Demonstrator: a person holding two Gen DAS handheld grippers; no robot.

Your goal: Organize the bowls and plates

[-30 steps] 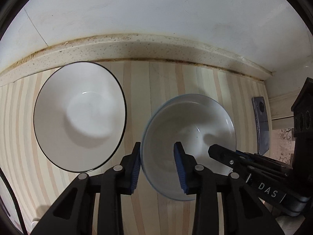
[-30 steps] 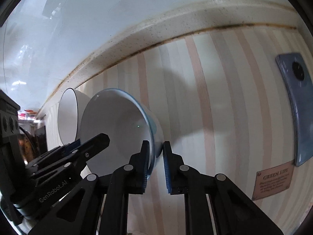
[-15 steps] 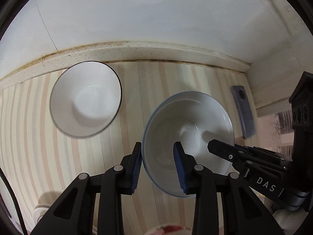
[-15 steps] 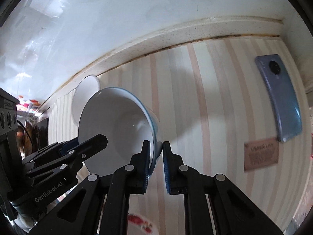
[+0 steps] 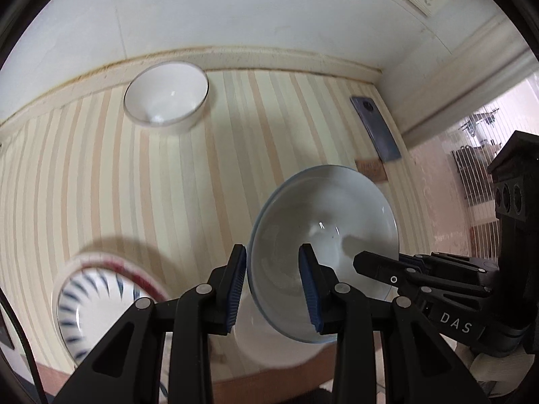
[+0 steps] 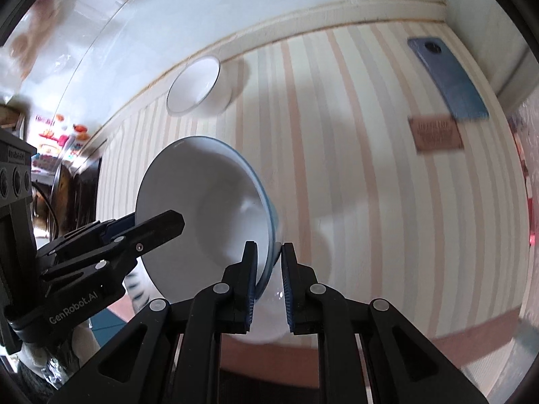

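Observation:
A white bowl with a pale blue rim (image 5: 323,222) hangs tilted in the air above the striped counter. My right gripper (image 6: 269,252) is shut on its rim, one pad inside and one outside. My left gripper (image 5: 273,279) is open and straddles the opposite rim, left pad close to the outer wall, right pad inside the bowl. A white bowl with a thin dark rim (image 5: 165,99) stands at the back by the wall. Near the front edge sits a bowl with blue stripes and a red rim (image 5: 94,306). Another white dish (image 5: 269,343) lies under the lifted bowl, partly hidden.
A blue phone (image 5: 374,128) and a small brown label (image 5: 370,168) lie on the counter at the right near the corner. The wall (image 5: 269,17) runs along the back. The counter's front edge (image 6: 471,336) is close below the grippers.
Both grippers have risen and drawn back from the wall with the blue-rimmed bowl. The dark-rimmed bowl stays behind and looks smaller. The striped bowl and counter edge came into view.

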